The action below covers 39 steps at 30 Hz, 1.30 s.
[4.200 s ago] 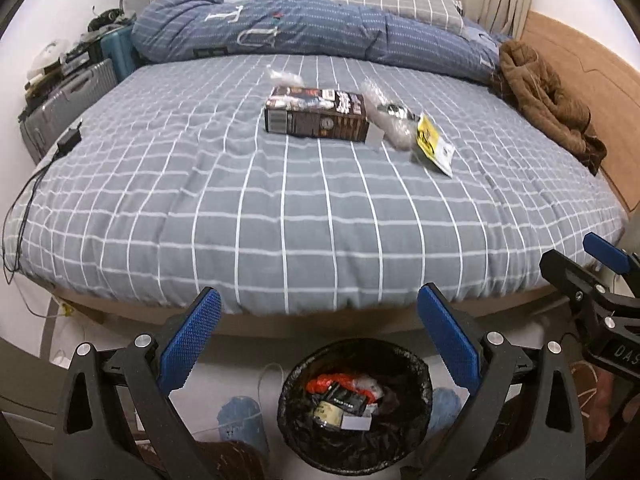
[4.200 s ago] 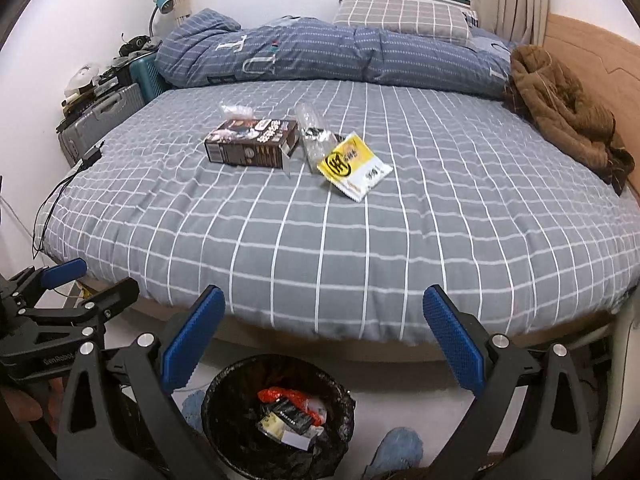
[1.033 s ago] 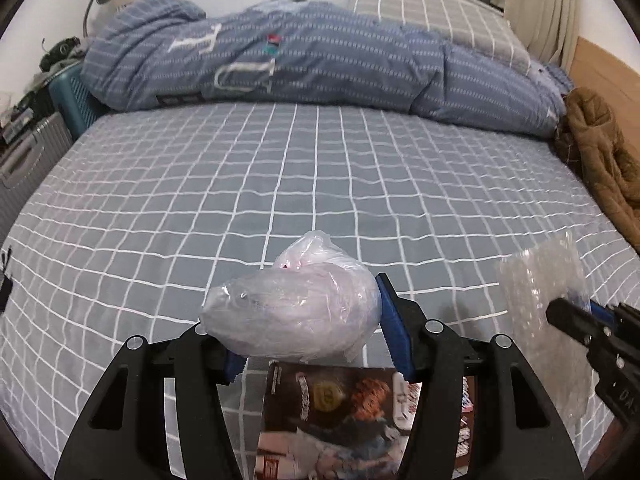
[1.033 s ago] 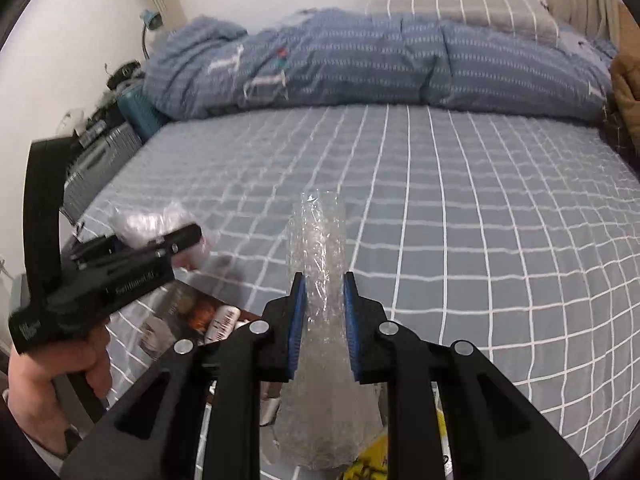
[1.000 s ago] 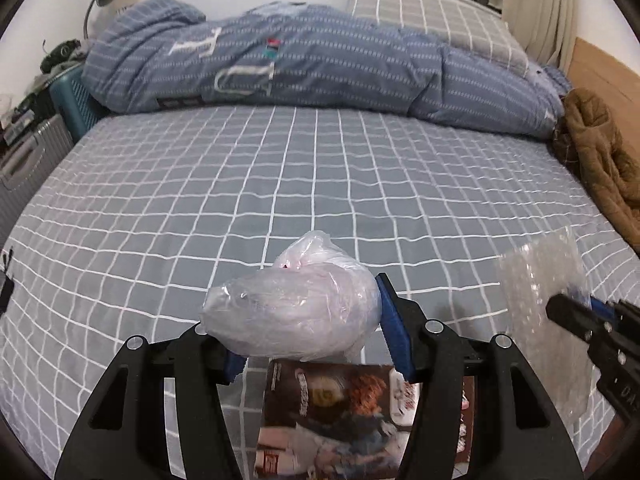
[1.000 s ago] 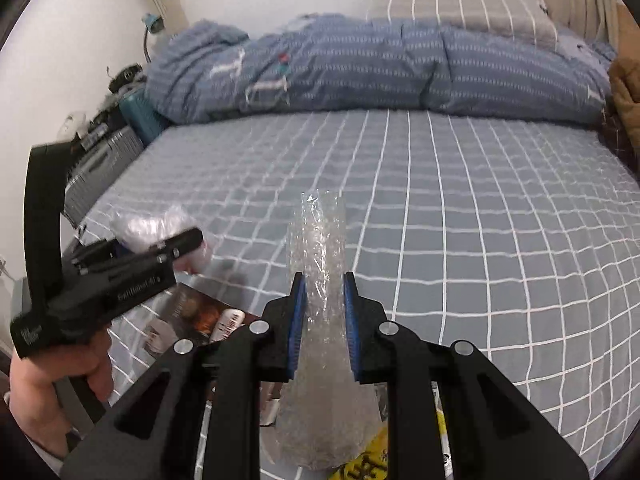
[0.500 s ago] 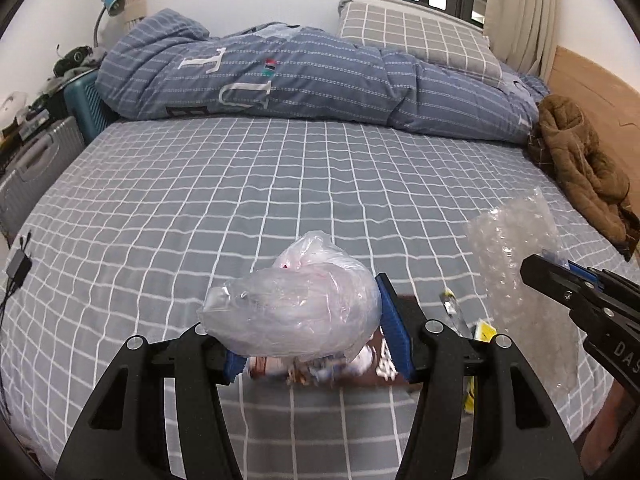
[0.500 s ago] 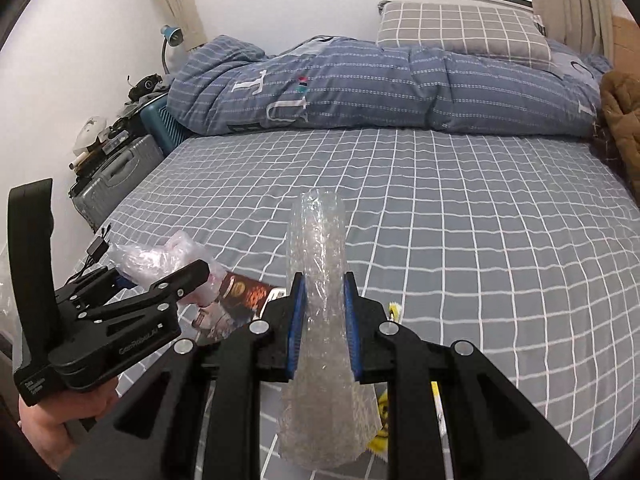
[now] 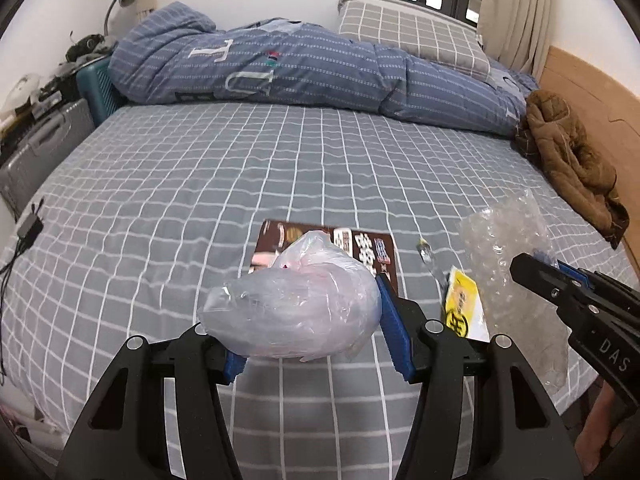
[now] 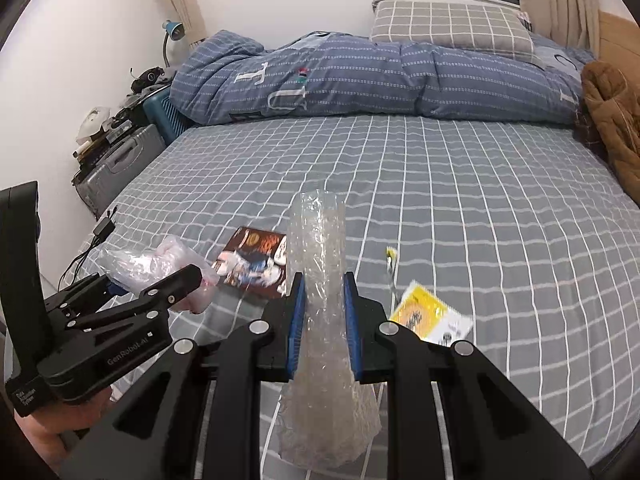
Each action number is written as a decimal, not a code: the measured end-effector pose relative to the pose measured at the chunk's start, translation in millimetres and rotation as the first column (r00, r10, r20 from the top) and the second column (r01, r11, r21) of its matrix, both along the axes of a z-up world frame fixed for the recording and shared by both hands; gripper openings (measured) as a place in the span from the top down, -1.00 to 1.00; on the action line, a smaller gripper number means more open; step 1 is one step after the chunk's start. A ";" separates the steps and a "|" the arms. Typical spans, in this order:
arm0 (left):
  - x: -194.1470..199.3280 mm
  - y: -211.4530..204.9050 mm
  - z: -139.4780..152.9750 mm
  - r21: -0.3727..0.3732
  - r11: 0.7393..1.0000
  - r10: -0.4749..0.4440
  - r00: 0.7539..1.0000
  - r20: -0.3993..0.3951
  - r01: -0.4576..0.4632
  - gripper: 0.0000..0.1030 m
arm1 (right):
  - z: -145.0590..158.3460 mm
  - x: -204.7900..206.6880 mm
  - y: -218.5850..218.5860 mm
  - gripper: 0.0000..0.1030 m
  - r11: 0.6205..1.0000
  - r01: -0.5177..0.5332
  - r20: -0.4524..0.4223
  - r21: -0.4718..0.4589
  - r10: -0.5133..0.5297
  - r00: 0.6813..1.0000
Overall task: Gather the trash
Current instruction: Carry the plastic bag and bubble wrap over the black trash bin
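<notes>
My left gripper (image 9: pixel 312 332) is shut on a crumpled clear plastic bag (image 9: pixel 292 312) and holds it above the grey checked bed (image 9: pixel 180 184). My right gripper (image 10: pixel 322 320) is shut on a strip of bubble wrap (image 10: pixel 320 280), which also shows in the left wrist view (image 9: pixel 508 256). A dark printed box (image 9: pixel 304 240) lies on the bed behind the bag; it also shows in the right wrist view (image 10: pixel 256 258). A yellow packet (image 10: pixel 428 316) and a small wrapper (image 10: pixel 391 258) lie on the sheet to its right. The left gripper (image 10: pixel 160 288) shows at the left of the right wrist view.
A rolled blue duvet (image 9: pixel 320 68) and a checked pillow (image 9: pixel 408 32) lie at the far side of the bed. A brown jacket (image 9: pixel 568 160) lies at the right edge by the wooden headboard. Suitcases (image 10: pixel 120 160) and a charger cable (image 9: pixel 24 232) are at the left.
Both grippers have pulled back and up from the bed with their loads. The box, yellow packet and small wrapper now show farther ahead on the sheet.
</notes>
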<state>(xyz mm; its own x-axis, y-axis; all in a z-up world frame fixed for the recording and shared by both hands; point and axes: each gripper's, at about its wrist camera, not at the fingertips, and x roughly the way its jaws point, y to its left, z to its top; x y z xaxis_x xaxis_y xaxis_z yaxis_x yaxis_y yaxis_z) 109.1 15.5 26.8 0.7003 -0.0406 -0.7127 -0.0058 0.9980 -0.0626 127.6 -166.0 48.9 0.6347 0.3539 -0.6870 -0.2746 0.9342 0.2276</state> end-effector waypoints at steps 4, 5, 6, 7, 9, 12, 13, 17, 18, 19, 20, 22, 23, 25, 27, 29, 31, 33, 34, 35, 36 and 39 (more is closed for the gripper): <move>-18.8 -1.2 -1.1 -0.005 1.000 0.000 1.000 -0.013 0.000 -0.06 | 2.2 -20.2 -2.4 0.65 1.000 0.009 -0.005 -0.008 -0.009 1.000; -24.5 -1.1 -0.8 -0.006 1.000 0.001 1.000 -0.014 -0.001 -0.06 | 3.3 -24.9 -2.2 0.65 1.000 0.011 -0.002 -0.016 -0.011 1.000; -29.5 -0.9 0.1 -0.007 1.000 0.003 1.000 -0.014 -0.003 -0.06 | 4.5 -28.2 -1.9 0.65 1.000 0.012 0.000 -0.022 -0.012 1.000; -35.3 -0.9 1.2 -0.007 1.000 0.004 1.000 -0.013 -0.004 -0.06 | 5.5 -34.1 -2.0 0.65 0.999 0.015 0.003 -0.031 -0.015 1.000; -44.3 -1.2 2.0 -0.004 1.000 0.002 1.000 -0.017 -0.002 -0.06 | 6.3 -42.3 -2.5 0.65 0.999 0.017 0.004 -0.042 -0.017 1.000; -58.0 -2.3 3.3 -0.003 1.000 -0.001 1.000 -0.022 0.001 -0.06 | 6.5 -54.4 -3.6 0.65 0.999 0.021 -0.003 -0.050 -0.021 1.000; -63.2 -3.0 3.9 -0.003 1.000 -0.002 1.000 -0.024 0.001 -0.06 | 6.7 -60.0 -3.9 0.65 0.998 0.026 -0.002 -0.058 -0.026 1.000; -79.9 -7.3 4.5 0.000 1.000 -0.006 0.999 -0.033 0.006 -0.06 | 6.5 -76.2 -5.5 0.65 0.997 0.031 -0.007 -0.067 -0.031 0.999; -85.3 -8.6 4.5 -0.005 1.000 -0.011 0.999 -0.037 0.011 -0.06 | 6.2 -81.4 -6.1 0.65 0.997 0.033 -0.008 -0.070 -0.034 0.999; -89.2 -9.6 4.8 -0.006 1.000 -0.012 0.999 -0.038 0.012 -0.06 | 6.0 -86.6 -6.6 0.65 0.996 0.035 -0.007 -0.076 -0.036 0.999; -93.7 -11.0 4.8 -0.004 1.000 -0.014 0.999 -0.039 0.014 -0.06 | 6.0 -90.9 -6.9 0.65 0.996 0.038 -0.006 -0.083 -0.039 0.999; -101.6 -13.4 4.1 -0.004 1.000 -0.017 0.999 -0.042 0.016 -0.06 | 5.9 -100.1 -7.8 0.65 0.996 0.038 -0.009 -0.086 -0.039 0.999; -105.2 -14.7 3.7 -0.004 1.000 -0.019 0.999 -0.045 0.018 -0.06 | 6.0 -106.4 -8.1 0.65 0.995 0.038 -0.010 -0.088 -0.039 0.999; -115.2 -17.0 2.6 -0.003 1.000 -0.023 0.998 -0.051 0.023 -0.06 | 6.8 -117.0 -8.1 0.65 0.995 0.039 -0.011 -0.091 -0.040 0.999; -121.7 -18.6 1.4 -0.003 1.000 -0.023 0.998 -0.056 0.023 -0.06 | 7.1 -126.7 -8.8 0.65 0.995 0.041 -0.013 -0.089 -0.042 0.999; -132.1 -19.2 -0.4 -0.005 1.000 -0.024 0.998 -0.064 0.024 -0.06 | 6.9 -136.1 -9.3 0.65 0.995 0.044 -0.017 -0.088 -0.045 0.999; -140.8 -19.6 -2.0 -0.004 1.000 -0.024 0.997 -0.067 0.024 -0.06 | 5.7 -145.7 -9.8 0.65 0.995 0.046 -0.021 -0.089 -0.048 0.999; -151.4 -20.0 -4.6 -0.001 1.000 -0.025 0.997 -0.074 0.025 -0.06 | 3.6 -154.0 -9.9 0.65 0.995 0.046 -0.028 -0.092 -0.049 0.998; -155.8 -19.9 -5.8 0.000 1.000 -0.025 0.997 -0.077 0.025 -0.06 | 2.1 -160.1 -9.8 0.65 0.995 0.047 -0.031 -0.093 -0.050 0.998; -159.4 -19.9 -6.1 0.000 1.000 -0.024 0.997 -0.079 0.024 -0.06 | 1.3 -164.1 -8.8 0.65 0.994 0.048 -0.032 -0.095 -0.051 0.998; -163.2 -20.0 -6.9 0.000 1.000 -0.023 0.996 -0.082 0.023 -0.06 | 0.4 -168.3 -8.3 0.65 0.994 0.047 -0.034 -0.096 -0.051 0.998; -176.7 -18.9 -10.7 0.001 1.000 -0.022 0.996 -0.088 0.022 -0.06 | -2.8 -182.6 -6.1 0.65 0.994 0.044 -0.039 -0.099 -0.048 0.998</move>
<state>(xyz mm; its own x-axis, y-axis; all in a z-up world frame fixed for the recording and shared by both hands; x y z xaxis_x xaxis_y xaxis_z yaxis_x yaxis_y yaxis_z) -67.6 -3.4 16.2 0.6336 -0.0542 -0.7717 0.0109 0.9981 -0.0612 -55.0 -172.1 46.2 0.6188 0.2549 -0.7430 -0.2233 0.9639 0.1447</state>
